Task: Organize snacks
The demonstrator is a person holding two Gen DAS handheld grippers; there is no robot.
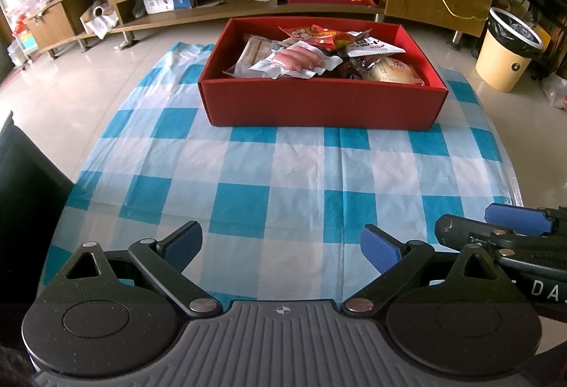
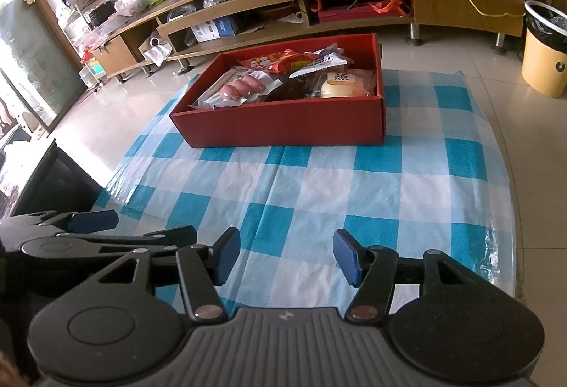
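At the far end of the checked counter, snacks sit piled in the red box; left gripper and right gripper hover released, empty, well short of it, apparently done.

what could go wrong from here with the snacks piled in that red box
The sausage pack lies on top of the heap in the red box, so lifting a packet beneath it may tip it out. The thin checked tablecloth is creased and could drag or bunch if the box gets pushed. Both the left gripper and right gripper are empty and sit close together, so they might collide when reaching.
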